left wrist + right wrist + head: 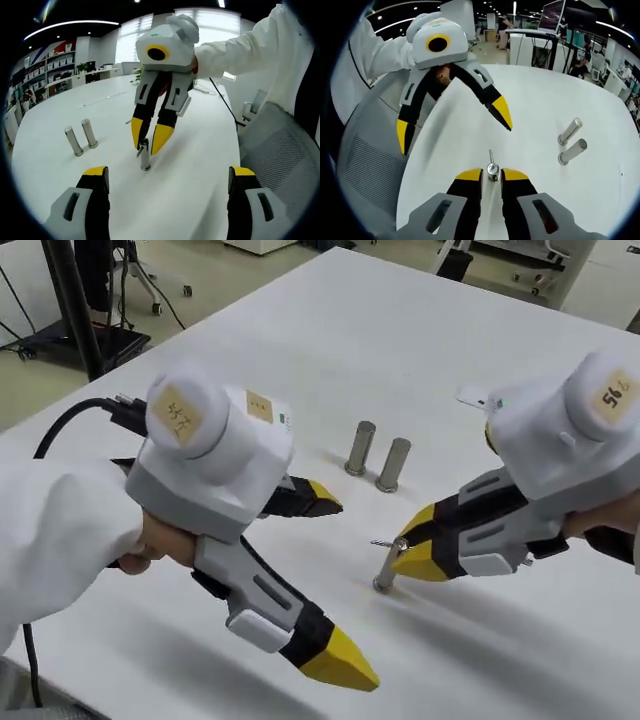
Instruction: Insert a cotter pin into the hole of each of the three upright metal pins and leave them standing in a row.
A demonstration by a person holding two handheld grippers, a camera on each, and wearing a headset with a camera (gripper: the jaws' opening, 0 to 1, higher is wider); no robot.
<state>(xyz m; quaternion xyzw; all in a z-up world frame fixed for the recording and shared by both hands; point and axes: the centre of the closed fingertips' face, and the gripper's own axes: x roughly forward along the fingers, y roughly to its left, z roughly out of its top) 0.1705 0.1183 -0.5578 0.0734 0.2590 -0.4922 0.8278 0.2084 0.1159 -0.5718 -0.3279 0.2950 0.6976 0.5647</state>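
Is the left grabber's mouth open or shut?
Open. The left gripper has its two yellow-tipped jaws spread wide apart in the head view and in its own view, with nothing held between them, just bare table.

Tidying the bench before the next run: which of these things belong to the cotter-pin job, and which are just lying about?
Job: near metal pin, gripped by right gripper; cotter pin through it; two bare upright metal pins; left gripper, open.
Lying about: mesh chair; shelving.

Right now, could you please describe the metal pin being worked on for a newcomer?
On the white table, find the right gripper. The metal pin between its jaws stands apart from the paired pins, alone carrying a cotter pin.
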